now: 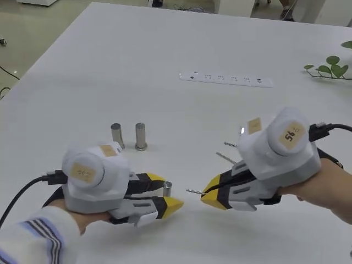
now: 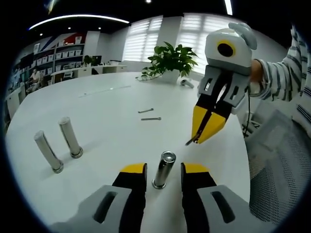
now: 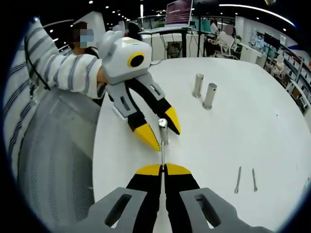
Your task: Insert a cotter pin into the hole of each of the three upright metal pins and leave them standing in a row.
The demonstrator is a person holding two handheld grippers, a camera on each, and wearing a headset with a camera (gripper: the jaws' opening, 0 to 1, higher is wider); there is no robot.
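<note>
Three upright metal pins stand on the white table (image 1: 165, 66). Two of them (image 1: 116, 135) (image 1: 141, 136) stand side by side at the back left. The third pin (image 1: 167, 190) (image 2: 164, 170) (image 3: 163, 131) stands between the jaws of my left gripper (image 1: 166, 191) (image 2: 164, 171), which is open with a small gap on each side. My right gripper (image 1: 206, 196) (image 3: 163, 168) is shut on a cotter pin (image 1: 193, 192) (image 3: 163, 154). The cotter pin's tip points at the third pin, a short way from it. Two loose cotter pins (image 1: 230, 144) (image 1: 224, 158) lie behind the right gripper.
A white power strip (image 1: 225, 78) lies across the far middle of the table. A green plant (image 1: 330, 67) sits at the far right edge. Black cables trail from both grippers. A person in a striped sleeve (image 3: 63, 73) holds the left gripper.
</note>
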